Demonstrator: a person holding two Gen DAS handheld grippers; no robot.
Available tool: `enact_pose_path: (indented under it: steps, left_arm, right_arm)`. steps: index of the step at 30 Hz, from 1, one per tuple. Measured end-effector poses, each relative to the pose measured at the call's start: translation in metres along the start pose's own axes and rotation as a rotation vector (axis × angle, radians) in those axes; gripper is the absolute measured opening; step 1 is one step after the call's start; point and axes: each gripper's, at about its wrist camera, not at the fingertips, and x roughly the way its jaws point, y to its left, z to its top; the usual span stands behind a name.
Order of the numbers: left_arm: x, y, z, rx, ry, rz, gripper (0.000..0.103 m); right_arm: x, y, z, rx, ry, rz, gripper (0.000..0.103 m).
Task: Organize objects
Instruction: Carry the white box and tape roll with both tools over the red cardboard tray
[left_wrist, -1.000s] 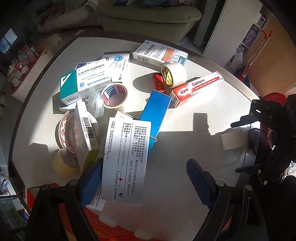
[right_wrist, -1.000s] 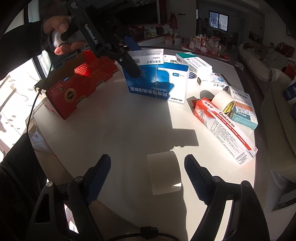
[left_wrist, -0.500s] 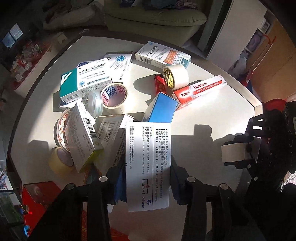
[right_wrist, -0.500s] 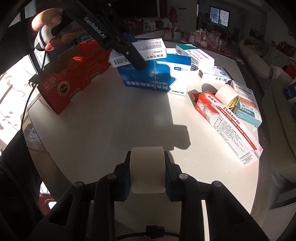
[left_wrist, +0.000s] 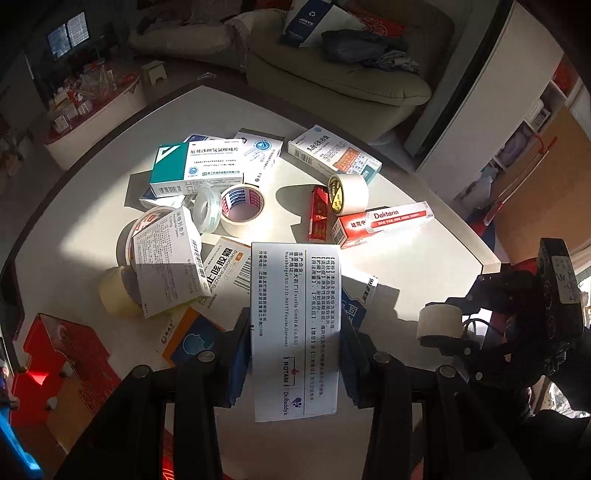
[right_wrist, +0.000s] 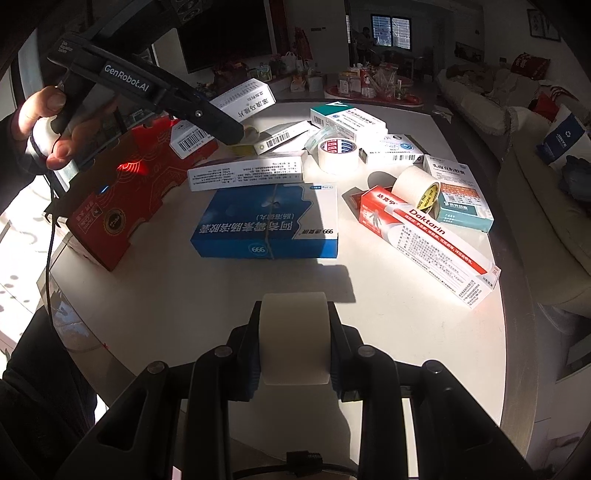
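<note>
- Boxes and tape rolls lie scattered over the round white bench (right_wrist: 406, 332), the largest a red carton (right_wrist: 110, 206) at its edge beside the person's hand (right_wrist: 44, 122).
- Blue medicine box (right_wrist: 266, 225) lies flat mid-bench in the right wrist view, its long axis running left to right, print upside down to that camera.
- Daktarin box (right_wrist: 428, 243) lies flat, its long axis slanting from the middle towards the lower right of that view.
- Left tool (left_wrist: 295, 332) is clamped on the long sides of a white leaflet-printed box (left_wrist: 295, 325), whose long axis points away from the camera, over the bench.
- Right tool (right_wrist: 293, 339) grips a plain white tape roll (right_wrist: 293, 338) by its flat faces, with the roll's axis running across between the pads.
</note>
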Motion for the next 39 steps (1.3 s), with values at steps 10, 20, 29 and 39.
enact_pose_path:
  steps: [10,20,29,39]
  left_arm:
    - [-0.03,-0.035,-0.07,-0.257,-0.192,0.041,0.045]
    - [-0.056,-0.053,-0.139,-0.427,-0.311,0.047,0.045]
    - [-0.12,-0.035,-0.174,-0.551,-0.479,0.16,0.045]
    - [-0.13,-0.005,-0.227,-0.717,-0.482,0.251,0.045]
  right_arm:
    - [-0.016,0.003,-0.004,0.16,-0.068,-0.018,0.028]
    - [-0.024,0.024,-0.012,0.2,-0.066,-0.057,0.028]
    - [-0.052,0.054,0.014,0.173,-0.136,-0.044,0.028]
    - [-0.058,0.104,0.04,0.122,-0.16,0.033,0.028]
